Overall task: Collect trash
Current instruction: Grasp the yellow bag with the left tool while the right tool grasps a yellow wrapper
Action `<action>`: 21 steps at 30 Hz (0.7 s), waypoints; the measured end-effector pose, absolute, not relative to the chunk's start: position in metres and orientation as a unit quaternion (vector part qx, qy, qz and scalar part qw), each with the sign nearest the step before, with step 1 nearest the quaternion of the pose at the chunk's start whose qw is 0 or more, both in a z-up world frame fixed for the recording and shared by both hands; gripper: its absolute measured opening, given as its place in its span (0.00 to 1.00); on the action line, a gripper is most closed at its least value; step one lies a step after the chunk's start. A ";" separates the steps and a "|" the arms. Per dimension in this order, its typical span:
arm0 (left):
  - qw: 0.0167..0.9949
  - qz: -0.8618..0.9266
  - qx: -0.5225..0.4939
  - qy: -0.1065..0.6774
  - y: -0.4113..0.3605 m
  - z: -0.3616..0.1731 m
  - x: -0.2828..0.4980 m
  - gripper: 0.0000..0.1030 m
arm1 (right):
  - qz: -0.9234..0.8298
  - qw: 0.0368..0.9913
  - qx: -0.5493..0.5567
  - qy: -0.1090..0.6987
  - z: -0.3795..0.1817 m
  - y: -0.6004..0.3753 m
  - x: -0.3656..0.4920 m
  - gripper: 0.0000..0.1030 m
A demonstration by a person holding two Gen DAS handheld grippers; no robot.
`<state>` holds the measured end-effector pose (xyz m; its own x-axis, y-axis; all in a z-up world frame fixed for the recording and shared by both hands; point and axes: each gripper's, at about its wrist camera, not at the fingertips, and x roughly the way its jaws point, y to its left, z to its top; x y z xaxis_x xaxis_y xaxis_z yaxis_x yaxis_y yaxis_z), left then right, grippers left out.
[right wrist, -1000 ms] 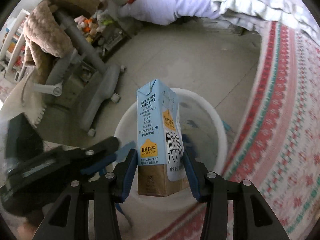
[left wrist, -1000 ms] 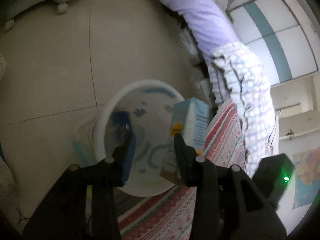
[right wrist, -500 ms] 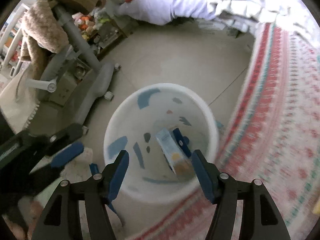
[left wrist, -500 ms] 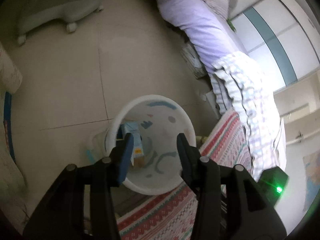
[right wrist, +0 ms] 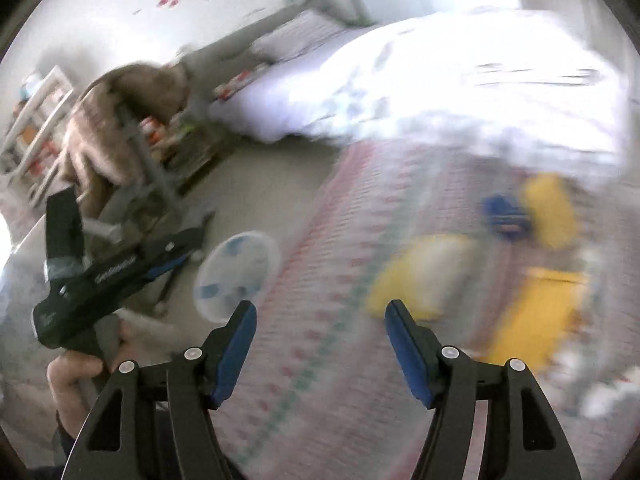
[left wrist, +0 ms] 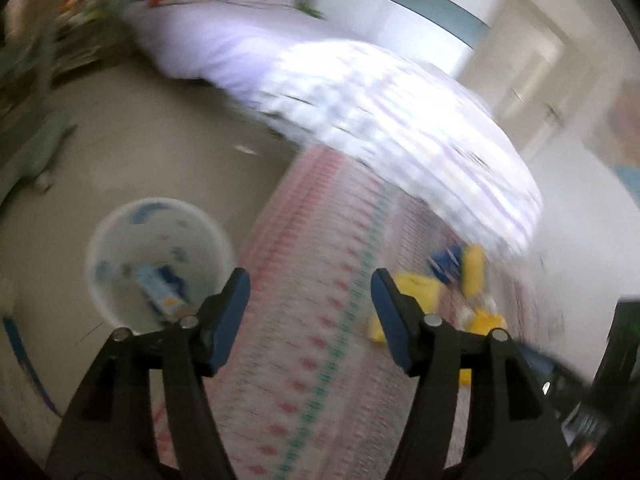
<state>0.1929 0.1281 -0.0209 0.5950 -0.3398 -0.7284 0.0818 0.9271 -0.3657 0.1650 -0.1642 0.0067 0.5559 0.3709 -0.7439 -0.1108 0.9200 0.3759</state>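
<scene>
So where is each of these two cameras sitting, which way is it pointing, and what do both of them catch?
Left wrist: rides the left gripper, aimed down along a patterned rug with the white bin lower left; only its open fingers show.
Right wrist: rides the right gripper, facing the rug and blurred yellow items; the left gripper and the hand holding it show at left.
Shared: bin, rug, yellow items, bed.

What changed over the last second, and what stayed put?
The right gripper let go of the milk carton, which now lies in the white bin. Both grippers swung away toward the yellow packets on the bed. The left gripper stayed empty; the bin stayed put.
</scene>
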 end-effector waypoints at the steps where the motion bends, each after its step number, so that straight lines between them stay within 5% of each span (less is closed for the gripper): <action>1: 0.878 -0.134 -0.135 0.438 0.109 -0.020 0.191 0.63 | 0.113 0.876 0.147 0.445 0.011 -0.187 0.157 0.67; 13: 0.851 -0.191 0.026 0.489 -0.041 -0.058 0.213 0.66 | 0.029 0.857 0.269 0.439 -0.030 -0.319 0.143 0.69; 21: 0.837 -0.159 0.055 0.520 -0.052 -0.100 0.241 0.66 | 0.005 0.848 0.265 0.460 -0.053 -0.331 0.143 0.69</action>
